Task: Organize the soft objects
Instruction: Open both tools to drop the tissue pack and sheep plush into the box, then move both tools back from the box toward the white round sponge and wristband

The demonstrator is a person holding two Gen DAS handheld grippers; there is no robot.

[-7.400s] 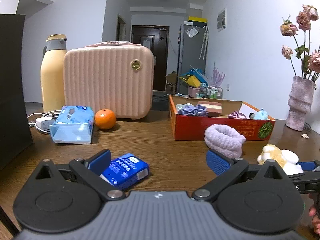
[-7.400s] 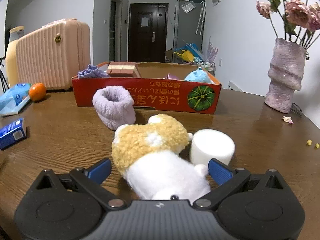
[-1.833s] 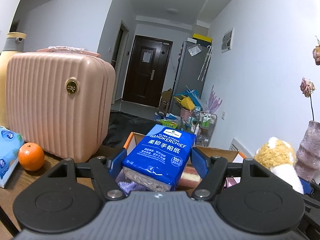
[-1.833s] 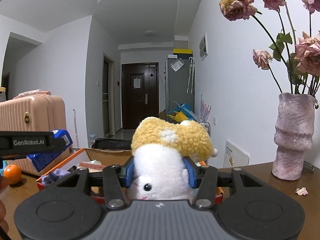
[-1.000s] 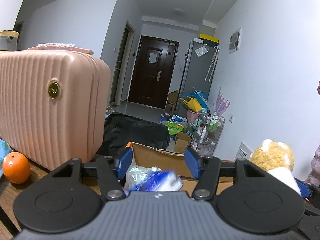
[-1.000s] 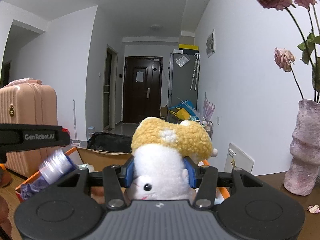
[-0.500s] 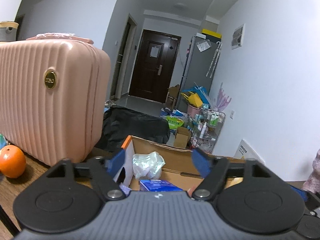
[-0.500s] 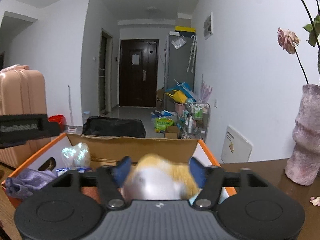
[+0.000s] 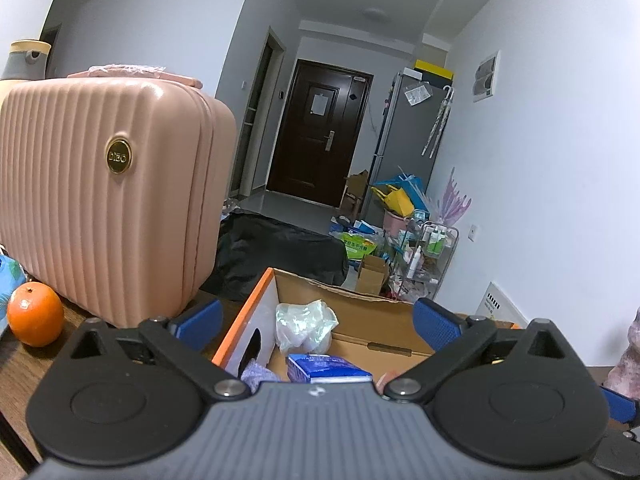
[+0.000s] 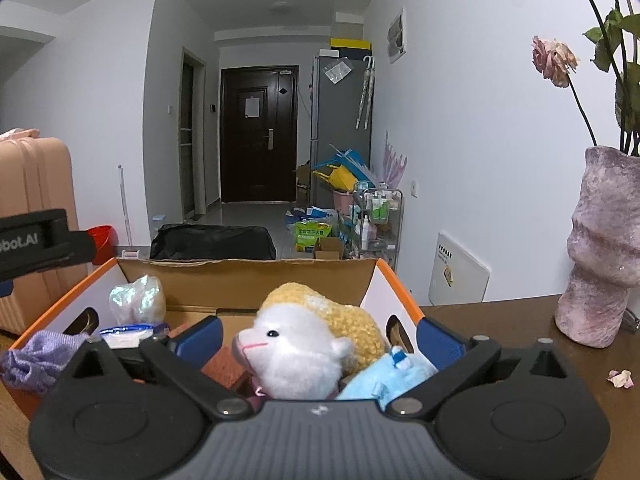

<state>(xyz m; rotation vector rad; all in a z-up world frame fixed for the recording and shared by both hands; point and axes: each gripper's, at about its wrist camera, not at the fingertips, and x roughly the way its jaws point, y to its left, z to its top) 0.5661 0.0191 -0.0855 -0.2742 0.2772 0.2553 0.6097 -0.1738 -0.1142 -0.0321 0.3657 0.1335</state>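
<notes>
- Tools first: the left tool (image 9: 316,324) hangs over the left end of the cardboard box (image 9: 256,312) with its blue pads spread wide and opening, nothing pressed between them.
- The right tool (image 10: 320,334) is over the right end of the same box, pads likewise parting; the plush toy (image 10: 304,344) sits low between them, but neither pad touches it.
- Below the left tool, the blue tissue pack (image 9: 324,368) lies inside the box, with a crumpled clear bag (image 9: 304,322) behind it against the far wall.
- The plush toy rests in the box on top of a light blue soft toy (image 10: 384,376), close to the right wall; a purple cloth (image 10: 36,354) is draped over the left rim.
- Step in hand, as I read it: both items are being let go into the box, so this drop looks about done.
- Next move, by my guess, calls for lifting both tools clear of the rim without snagging the plush, then looking over the table (image 10: 520,328) for other soft things.
- Outward: a pink suitcase (image 9: 112,200) and an orange (image 9: 36,314) stand on the table left of the box, a vase (image 10: 600,264) near its right edge.
- Hard to tell: the box floor and near wall are hidden behind the tool bodies, and the near part of the table is cut off, so what remains to sort cannot be seen.
</notes>
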